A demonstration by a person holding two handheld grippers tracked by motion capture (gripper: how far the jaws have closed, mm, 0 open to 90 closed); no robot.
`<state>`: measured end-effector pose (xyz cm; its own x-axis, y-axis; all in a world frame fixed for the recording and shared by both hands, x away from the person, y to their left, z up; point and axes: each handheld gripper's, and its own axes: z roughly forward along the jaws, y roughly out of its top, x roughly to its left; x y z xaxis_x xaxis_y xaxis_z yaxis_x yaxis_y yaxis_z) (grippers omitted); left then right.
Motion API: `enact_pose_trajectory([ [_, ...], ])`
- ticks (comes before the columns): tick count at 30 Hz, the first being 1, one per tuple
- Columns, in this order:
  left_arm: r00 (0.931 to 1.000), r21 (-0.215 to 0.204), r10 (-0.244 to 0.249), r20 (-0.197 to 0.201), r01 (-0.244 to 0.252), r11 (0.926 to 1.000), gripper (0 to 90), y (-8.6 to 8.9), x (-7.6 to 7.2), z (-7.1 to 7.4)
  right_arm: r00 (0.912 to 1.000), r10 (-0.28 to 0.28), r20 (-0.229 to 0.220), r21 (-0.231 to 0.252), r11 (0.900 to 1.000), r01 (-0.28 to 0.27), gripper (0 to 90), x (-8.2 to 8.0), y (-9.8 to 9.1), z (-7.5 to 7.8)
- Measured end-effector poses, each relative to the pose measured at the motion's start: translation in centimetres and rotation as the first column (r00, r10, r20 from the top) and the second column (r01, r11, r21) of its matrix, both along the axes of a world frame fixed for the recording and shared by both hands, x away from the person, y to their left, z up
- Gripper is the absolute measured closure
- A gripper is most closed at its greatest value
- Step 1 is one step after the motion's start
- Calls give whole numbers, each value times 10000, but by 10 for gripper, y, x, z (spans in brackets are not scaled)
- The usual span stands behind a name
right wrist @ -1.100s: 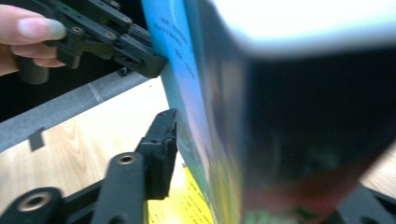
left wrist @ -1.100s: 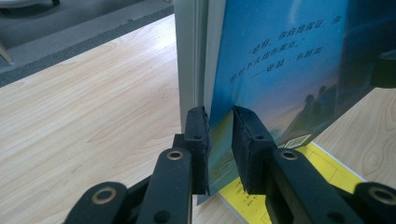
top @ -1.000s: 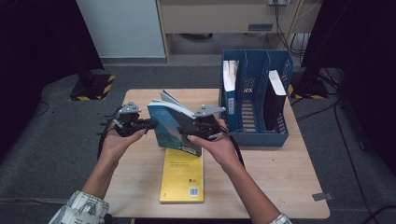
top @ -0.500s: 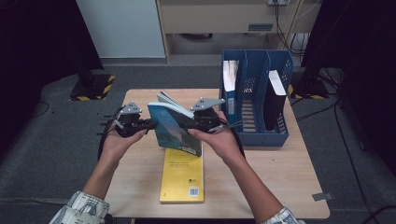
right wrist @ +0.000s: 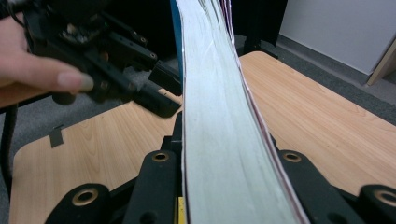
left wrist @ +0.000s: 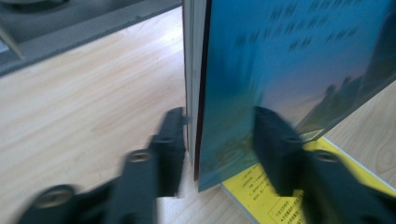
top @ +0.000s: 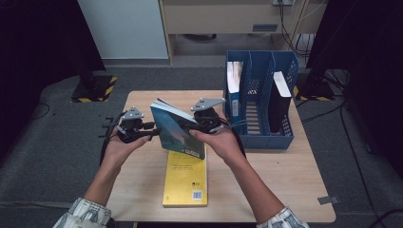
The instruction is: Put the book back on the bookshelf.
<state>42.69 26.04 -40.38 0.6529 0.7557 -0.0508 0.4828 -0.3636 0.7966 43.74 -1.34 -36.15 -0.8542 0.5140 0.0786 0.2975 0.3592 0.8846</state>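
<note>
Between your hands, above the bench (top: 142, 190), your right gripper (top: 202, 126) has just closed and clamps the blue book's (top: 178, 133) page edge. Your left gripper's (left wrist: 219, 140) jaws have just been opening: one pad touches the pages, the other stands off the cover. With one grip carrying it, the tilted book could swing, fan open or slide out onto the yellow book (top: 186, 183) before reaching the blue file rack (top: 259, 137).
</note>
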Motion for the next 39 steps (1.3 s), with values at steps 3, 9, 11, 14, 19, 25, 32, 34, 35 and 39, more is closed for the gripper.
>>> enact_pose_trajectory([
  [3, 9998, 133, 146, -100, -144, 9998, 430, 2, -6, -16, 10000, -69, -52, -8, 10000, 69, 718, 2, 0, 1],
  [9, 9974, 512, 665, -279, -651, 9966, 246, 6, -17, -54, 9990, -288, -331, 149, 9995, 293, 725, 9, -3, 1],
  [11, 9953, 681, 854, -459, -822, 9943, 202, 8, -17, -67, 9982, -392, -460, 187, 9990, 401, 730, 11, -3, 2],
  [14, 9906, 842, 1094, -826, -1024, 9912, 141, 11, -17, -82, 9964, -600, -603, 216, 9979, 614, 733, 15, -3, 2],
  [19, 9864, 928, 1249, -1069, -1151, 9890, 84, 17, -16, -91, 9925, -859, -867, 319, 9955, 889, 734, 21, -5, 3],
  [25, 9809, 1150, 1394, -1357, -1241, 9856, 83, 22, -16, -103, 9815, -1295, -1407, 307, 9904, 1351, 736, 31, -3, 6],
  [32, 9755, 1350, 1517, -1592, -1307, 9822, 83, 29, -16, -110, 9670, -1614, -1974, 398, 9842, 1724, 736, 37, 0, 10],
  [34, 9746, 1421, 1528, -1639, -1300, 9813, 83, 29, -16, -111, 9637, -1644, -2105, 488, 9828, 1783, 737, 38, -1, 12],
  [35, 9744, 1566, 1499, -1676, -1239, 9799, 83, 28, -16, -112, 9606, -1629, -2253, 589, 9818, 1803, 737, 37, -4, 15],
  [39, 9742, 1732, 1479, -1704, -1182, 9778, 82, 28, -15, -114, 9582, -1673, -2323, 700, 9797, 1880, 737, 33, -10, 22],
])
